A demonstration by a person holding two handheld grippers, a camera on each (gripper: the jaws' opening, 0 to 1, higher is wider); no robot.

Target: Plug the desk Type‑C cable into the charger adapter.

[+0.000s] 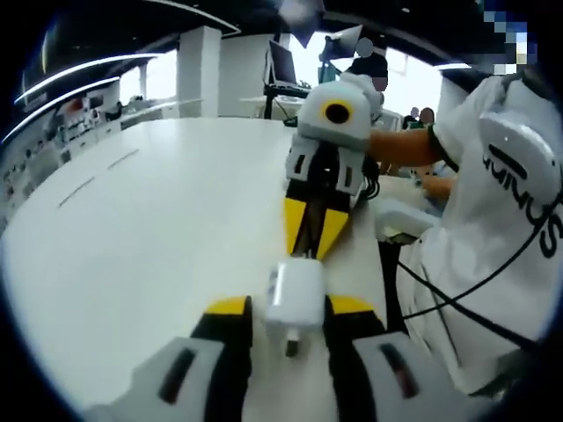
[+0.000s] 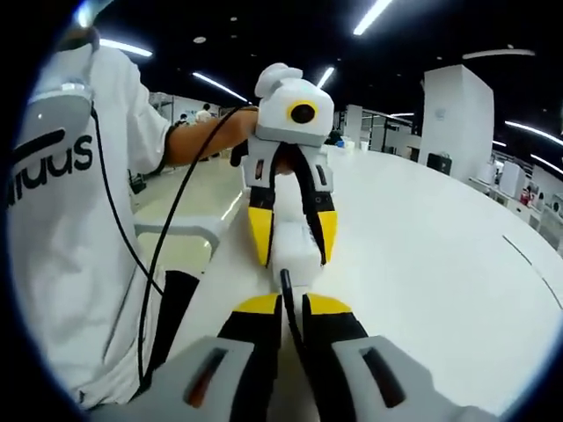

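A white charger adapter (image 1: 295, 294) sits between the yellow-tipped jaws of my left gripper (image 1: 290, 306), which is shut on it above the white table (image 1: 149, 237). My right gripper (image 1: 309, 249) points at it from the far side, its tips right at the adapter's far end. In the right gripper view, my right gripper (image 2: 293, 305) is shut on the black Type‑C cable (image 2: 287, 294) just behind its plug. The plug end meets the adapter (image 2: 295, 255), held by the left gripper (image 2: 294, 258). How deep the plug sits in the port is hidden.
A person in a white T-shirt (image 1: 501, 211) stands at the table edge, holding both grippers. A black cord (image 2: 145, 272) hangs beside the shirt (image 2: 70, 237). The table (image 2: 431, 255) stretches wide and bare. A monitor (image 1: 282, 64) stands far back.
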